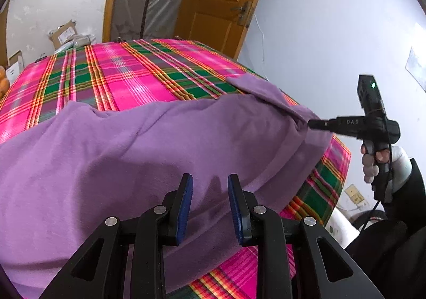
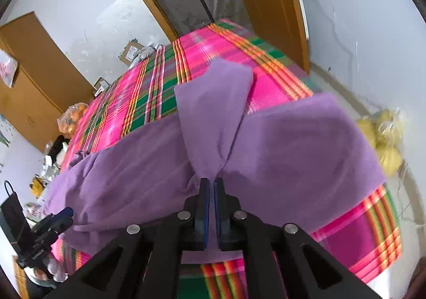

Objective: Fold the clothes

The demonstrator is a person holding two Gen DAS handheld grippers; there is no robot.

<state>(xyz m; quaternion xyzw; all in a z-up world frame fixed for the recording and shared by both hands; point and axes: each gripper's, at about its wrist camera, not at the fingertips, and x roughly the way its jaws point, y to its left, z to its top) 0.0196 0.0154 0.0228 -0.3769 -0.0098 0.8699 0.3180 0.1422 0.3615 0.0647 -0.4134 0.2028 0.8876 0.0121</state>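
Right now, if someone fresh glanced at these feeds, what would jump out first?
The purple garment dominates, spread across the near part of the bright pink-and-green plaid cloth that covers the table. The right claw is shut on a pinch of its fabric, which fans up and away from the pads, while the left claw hangs open above the garment, gripping nothing. Behind the table stands a wooden door.

Domestic room, lived-in: panelled wooden door [image 1: 221, 3] with lever handle; wooden wardrobe [image 2: 32, 80]; table under pink-green plaid cloth [image 1: 119, 72]; cardboard boxes [image 1: 64, 32]; bagged fruit [image 2: 383, 136] by whitewashed wall [image 1: 332, 19].
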